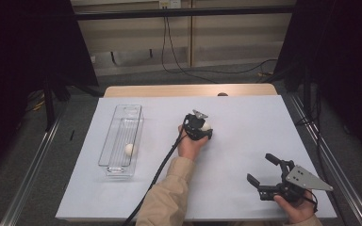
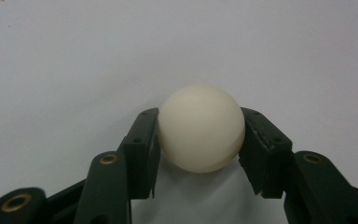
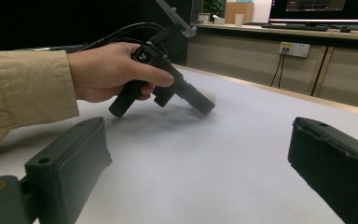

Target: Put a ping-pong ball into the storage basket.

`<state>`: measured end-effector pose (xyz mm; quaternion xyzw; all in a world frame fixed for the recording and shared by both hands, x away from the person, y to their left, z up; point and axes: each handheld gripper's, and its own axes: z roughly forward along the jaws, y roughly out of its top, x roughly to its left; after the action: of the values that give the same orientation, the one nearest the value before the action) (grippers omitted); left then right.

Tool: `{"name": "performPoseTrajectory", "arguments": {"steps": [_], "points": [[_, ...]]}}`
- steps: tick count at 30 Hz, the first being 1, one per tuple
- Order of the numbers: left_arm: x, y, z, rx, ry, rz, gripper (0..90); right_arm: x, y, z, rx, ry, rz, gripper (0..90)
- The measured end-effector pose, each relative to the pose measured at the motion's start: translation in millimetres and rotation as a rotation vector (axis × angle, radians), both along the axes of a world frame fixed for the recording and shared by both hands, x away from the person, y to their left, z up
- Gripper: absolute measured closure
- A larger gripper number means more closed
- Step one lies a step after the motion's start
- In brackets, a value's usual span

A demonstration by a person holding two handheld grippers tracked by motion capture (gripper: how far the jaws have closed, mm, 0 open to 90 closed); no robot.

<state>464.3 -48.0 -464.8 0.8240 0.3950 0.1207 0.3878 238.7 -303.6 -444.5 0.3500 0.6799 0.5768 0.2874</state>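
A white counter [image 1: 245, 141] carries everything. On its nine o'clock side stands a long clear wire basket [image 1: 107, 141], running from twelve towards six, with a white ball [image 1: 129, 149] lying near its six o'clock end. Near the counter's middle, the left tongs [image 1: 206, 128] point down at a slant onto the surface and are clamped on a second white ball [image 2: 201, 128]: in the left gripper view both pads press its sides at nine and three o'clock, and the ball rests on the counter. At the five o'clock corner, well apart from that ball, the right tongs [image 1: 263, 168] are held level in the right hand, jaws spread wide with nothing between them.
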Motion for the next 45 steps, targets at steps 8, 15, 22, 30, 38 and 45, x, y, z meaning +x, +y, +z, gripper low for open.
{"name": "performPoseTrajectory", "arguments": {"steps": [8, 15, 22, 30, 38, 45], "points": [[-3.7, 4.1, 6.3, -0.018, 0.008, -0.011, 51.0, -0.2, 0.5, -0.1, 0.001, 0.002, 0.001, 4.4], [-7.7, 9.3, 10.2, -0.031, 0.018, -0.025, 51.0, -0.2, -0.2, -0.2, -0.002, 0.004, -0.002, 4.4], [-11.3, 16.9, 13.1, -0.031, 0.024, -0.032, 51.0, 0.1, 0.7, -0.5, -0.003, 0.008, -0.003, 4.4], [-15.6, 24.3, 17.7, -0.034, 0.024, -0.046, 51.0, 0.1, 0.9, -0.6, -0.005, 0.006, -0.002, 4.4], [-19.9, 30.8, 23.0, -0.032, 0.015, -0.055, 51.0, 0.5, 0.8, -0.6, -0.004, 0.007, -0.004, 4.4], [-23.8, 35.4, 27.3, -0.026, 0.011, -0.065, 51.0, 0.5, 0.7, -0.6, -0.005, 0.008, -0.005, 4.4]]}}
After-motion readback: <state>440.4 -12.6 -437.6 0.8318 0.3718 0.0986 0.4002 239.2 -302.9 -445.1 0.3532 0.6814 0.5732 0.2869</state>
